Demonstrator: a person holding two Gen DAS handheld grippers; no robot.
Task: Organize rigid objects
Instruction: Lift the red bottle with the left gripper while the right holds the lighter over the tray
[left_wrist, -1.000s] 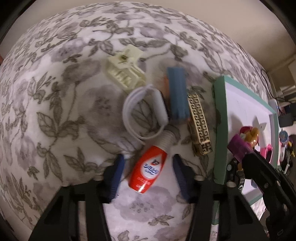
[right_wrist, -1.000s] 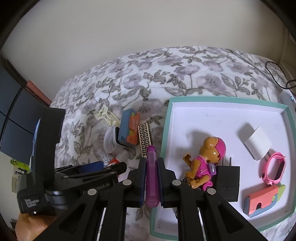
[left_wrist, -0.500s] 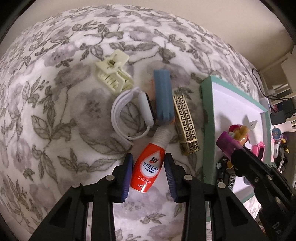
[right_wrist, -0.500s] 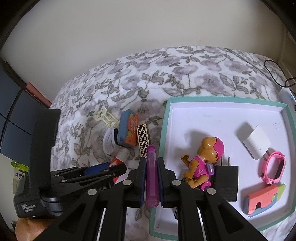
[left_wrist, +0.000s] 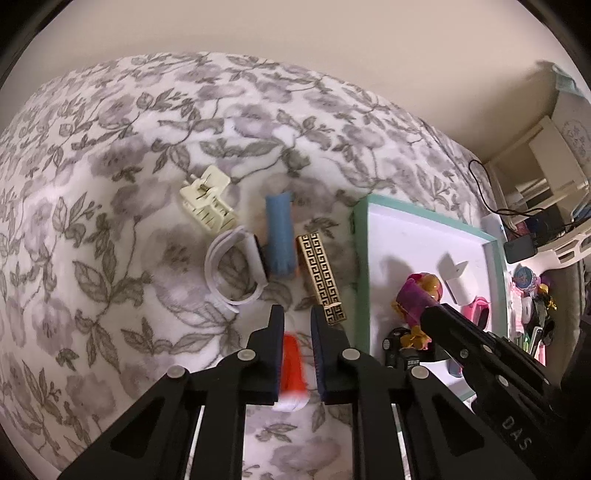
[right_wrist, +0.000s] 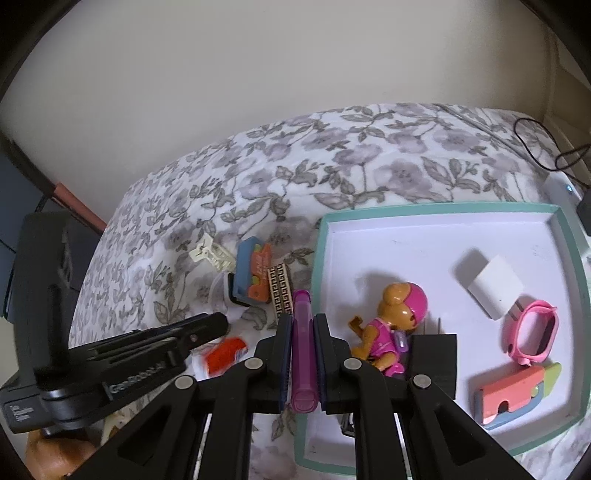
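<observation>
Left wrist: my left gripper jaws have just been closing and now clamp the red bottle, blurred, between them. Gold case just ahead, teal tray to their right.

Right wrist: right gripper jaws clenched on purple tube; toy figure right of them.

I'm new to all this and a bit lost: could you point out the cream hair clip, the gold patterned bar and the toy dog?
cream hair clip (left_wrist: 207, 206), left wrist view, on its toothed body.
gold patterned bar (left_wrist: 321, 277), left wrist view, on its patterned top face.
toy dog (right_wrist: 400, 309), right wrist view, on its face.
</observation>
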